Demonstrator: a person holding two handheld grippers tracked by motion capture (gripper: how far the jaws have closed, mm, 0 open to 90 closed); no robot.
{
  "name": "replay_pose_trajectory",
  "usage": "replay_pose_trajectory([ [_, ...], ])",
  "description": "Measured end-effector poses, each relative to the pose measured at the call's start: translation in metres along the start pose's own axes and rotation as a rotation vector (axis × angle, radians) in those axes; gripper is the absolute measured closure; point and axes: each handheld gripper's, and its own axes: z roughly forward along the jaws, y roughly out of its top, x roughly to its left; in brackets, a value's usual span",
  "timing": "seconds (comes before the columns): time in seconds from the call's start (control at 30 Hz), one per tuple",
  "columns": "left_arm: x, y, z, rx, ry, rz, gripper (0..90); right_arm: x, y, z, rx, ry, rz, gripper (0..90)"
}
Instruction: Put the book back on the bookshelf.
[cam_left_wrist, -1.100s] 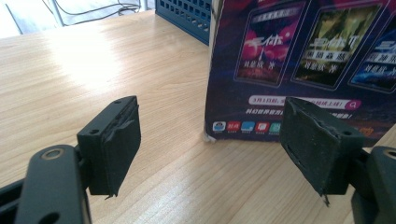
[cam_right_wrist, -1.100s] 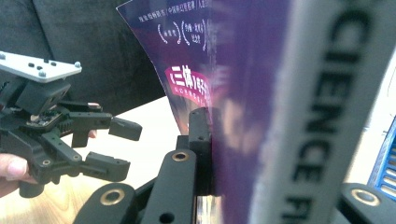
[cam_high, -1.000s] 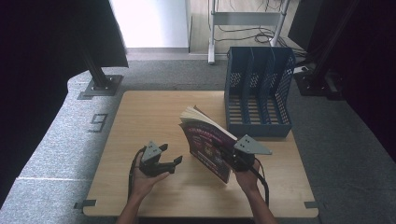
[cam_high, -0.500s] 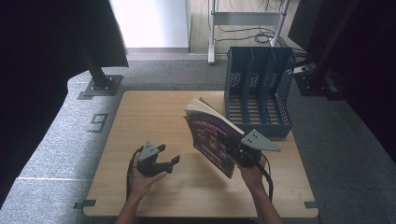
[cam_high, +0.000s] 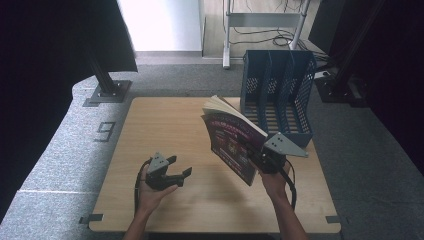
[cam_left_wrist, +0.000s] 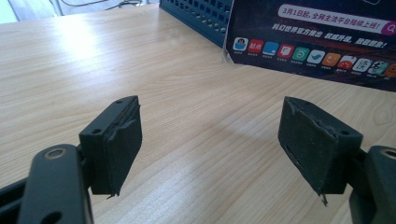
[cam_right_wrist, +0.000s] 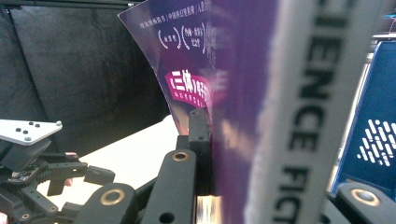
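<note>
Right gripper (cam_high: 261, 161) is clamped on the lower spine edge of the purple magazine (cam_high: 232, 142), held tilted above the table (cam_high: 165, 125) toward its right edge, just in front of the blue file rack (cam_high: 277, 95) at the far right corner. Left gripper (cam_high: 176, 175) rests gaping, with nothing between its pads, near the front edge.

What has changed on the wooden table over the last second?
The right gripper, shut on the purple paperback magazine, has lifted it higher and carried it towards the blue slotted file rack. The open left gripper stayed put above the wooden table, and the rack has not moved.
</note>
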Motion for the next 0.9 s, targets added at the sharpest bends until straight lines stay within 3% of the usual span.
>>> replay_pose_trajectory([
  [0.27,-0.002,-0.002,0.006,0.034,0.005,0.018,21.6,-0.007,0.017,-0.001,-0.014,-0.027,-0.007,81.6],
  [0.4,-0.005,-0.003,0.007,0.041,-0.004,0.021,21.4,-0.013,0.017,0.0,-0.018,-0.039,0.024,81.6],
  [0.9,-0.009,-0.004,0.007,0.045,-0.012,0.024,21.5,-0.027,0.039,-0.004,-0.071,-0.094,0.023,81.6],
])
